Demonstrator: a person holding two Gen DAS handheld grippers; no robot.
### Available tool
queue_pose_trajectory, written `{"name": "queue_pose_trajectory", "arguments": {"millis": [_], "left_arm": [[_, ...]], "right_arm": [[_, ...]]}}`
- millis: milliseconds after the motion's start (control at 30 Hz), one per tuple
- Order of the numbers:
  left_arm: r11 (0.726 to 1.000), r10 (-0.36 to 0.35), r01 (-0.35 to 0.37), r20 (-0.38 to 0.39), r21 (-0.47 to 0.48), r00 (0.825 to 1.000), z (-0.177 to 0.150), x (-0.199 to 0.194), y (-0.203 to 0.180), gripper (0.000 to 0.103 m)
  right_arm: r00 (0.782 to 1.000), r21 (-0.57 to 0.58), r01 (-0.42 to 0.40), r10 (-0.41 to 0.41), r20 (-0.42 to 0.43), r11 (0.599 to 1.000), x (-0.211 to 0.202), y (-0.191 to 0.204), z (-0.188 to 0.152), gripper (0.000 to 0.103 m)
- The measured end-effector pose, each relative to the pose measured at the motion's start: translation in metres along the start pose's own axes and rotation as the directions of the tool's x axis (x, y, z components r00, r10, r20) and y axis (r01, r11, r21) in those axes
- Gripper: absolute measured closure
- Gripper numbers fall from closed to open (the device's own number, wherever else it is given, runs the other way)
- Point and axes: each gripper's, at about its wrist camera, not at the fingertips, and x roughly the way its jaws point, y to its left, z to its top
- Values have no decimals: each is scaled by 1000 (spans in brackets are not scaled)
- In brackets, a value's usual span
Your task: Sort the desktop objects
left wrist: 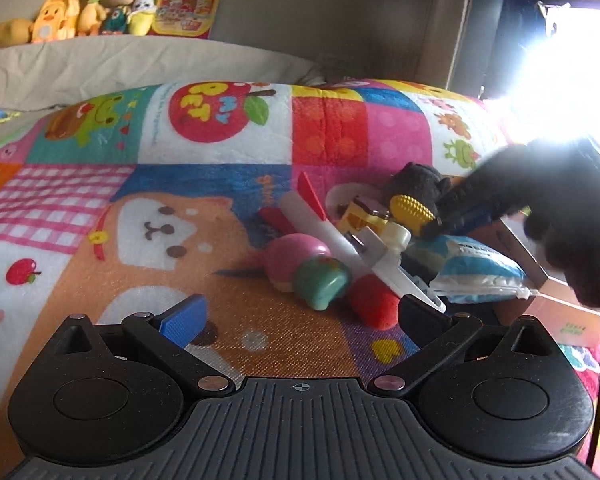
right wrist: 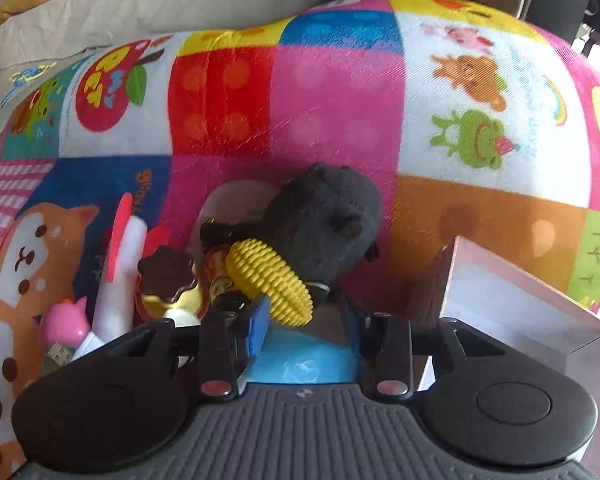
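Observation:
A pile of toys lies on a bright patchwork blanket (left wrist: 220,200). It holds a white toy plane (left wrist: 328,236) with red fins, a pink-and-green toy (left wrist: 304,272), a red piece (left wrist: 374,306), a black plush (right wrist: 328,216), a brown-topped pudding toy (right wrist: 166,276) and a blue-and-white packet (left wrist: 480,268). My right gripper (right wrist: 308,316) is shut on a yellow toy corn cob (right wrist: 270,280), just above the pile and in front of the plush; the left wrist view also shows this corn cob (left wrist: 412,208). My left gripper (left wrist: 300,316) is open and holds nothing, low over the blanket just short of the pile.
An open box (right wrist: 520,308) with a pale inside stands at the right, close to my right gripper. Several plush toys (left wrist: 80,12) and a picture card (left wrist: 186,14) line the wall behind a grey cushion (left wrist: 140,64). Glare from a window whitens the upper right.

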Motion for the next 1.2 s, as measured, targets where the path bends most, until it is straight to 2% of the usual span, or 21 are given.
{"name": "queue_pose_trajectory", "arguments": {"millis": [67,267,367,433,533,600,667,733,767,800,867,933,967,1000,1100,1200], "left_arm": [[1000,2,-2,-6,-31,1000,1,1,5,0],[998,11,-11,-5,-54,1000,1,1,8,0],[999,22,-22,12,-33,1000,-1,-2,3,0],[999,30,-29,18,-17,999,-1,-3,1,0],[999,46,-46,24,0,999,-2,-4,-2,0],[998,57,-57,23,4,998,-2,-4,-4,0],[998,66,-66,21,7,998,-2,-3,-4,0],[997,72,-72,17,6,997,-2,-3,-4,0],[997,74,-74,17,2,997,-2,-3,-3,0],[997,75,-75,19,-3,997,-2,-3,-2,0],[997,72,-72,25,-19,997,-2,-5,0,0],[997,65,-64,25,-36,998,-2,-5,3,0],[997,62,-61,20,-41,998,-2,-4,4,0],[997,61,-61,14,-43,998,-2,-3,4,0],[997,59,-59,3,-39,998,-2,-1,3,0],[997,62,-61,1,-41,998,-2,-1,3,0]], "right_arm": [[999,-13,-32,31,-38,999,-2,6,-11,64],[989,-181,-147,146,-22,972,-60,33,-83,63],[986,-279,-148,163,33,949,-93,39,-130,63],[987,-299,-123,147,61,946,-110,35,-160,63],[984,-217,-96,125,126,972,-133,10,-184,59],[970,-72,-73,88,228,995,-151,-24,-184,42],[941,98,24,-56,334,995,-163,-61,-180,37],[897,252,162,-249,365,954,-160,-97,-173,37],[886,312,211,-316,339,926,-153,-113,-168,38],[885,378,255,-372,280,890,-138,-133,-160,49],[907,435,275,-382,179,857,-110,-165,-149,65],[926,442,266,-354,128,857,-88,-182,-141,68],[940,432,236,-318,126,870,-79,-184,-137,72],[949,423,208,-287,131,882,-73,-183,-133,70],[940,357,221,-296,172,907,-64,-163,-128,71],[950,285,166,-231,212,944,-55,-147,-116,72]]}}
